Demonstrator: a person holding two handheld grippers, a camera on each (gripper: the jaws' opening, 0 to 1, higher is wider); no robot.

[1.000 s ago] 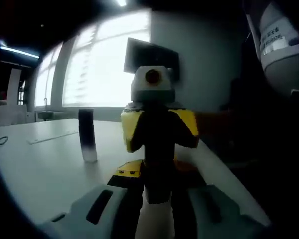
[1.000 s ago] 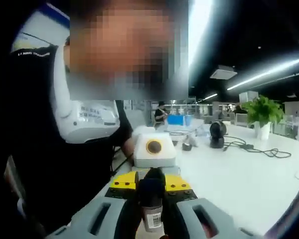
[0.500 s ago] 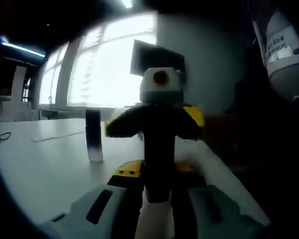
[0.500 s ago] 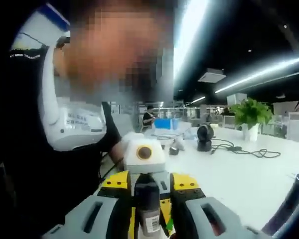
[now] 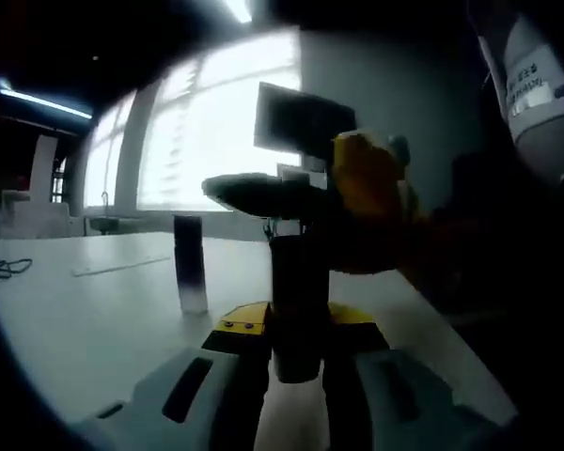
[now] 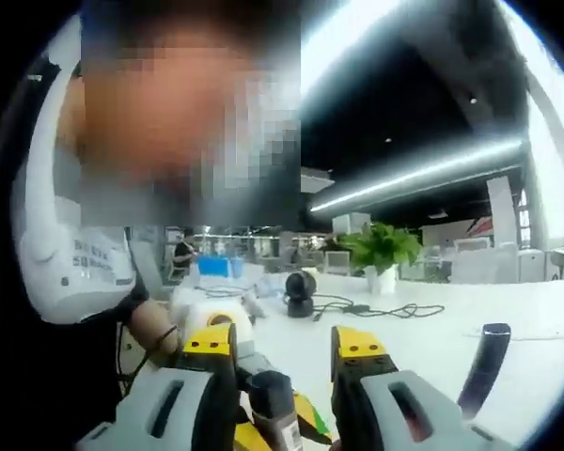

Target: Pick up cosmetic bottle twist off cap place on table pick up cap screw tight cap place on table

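Left gripper view: the left gripper (image 5: 296,376) has its jaws clenched on the cosmetic bottle (image 5: 298,305), which stands upright between them, its lower part pale and its upper part dark. At the bottle's top the right gripper (image 5: 357,211) shows as a blurred yellow-and-dark shape, rolled sideways; whether it grips the cap cannot be told here. A second dark bottle (image 5: 189,275) stands on the white table (image 5: 75,319), left and farther off.

Right gripper view: the right gripper's (image 6: 287,395) jaws stand apart, with the labelled bottle's dark top (image 6: 273,404) between them, nearer the left jaw; contact is unclear. A potted plant (image 6: 381,254), a black round device (image 6: 301,293) and cables (image 6: 395,308) lie far across the table.
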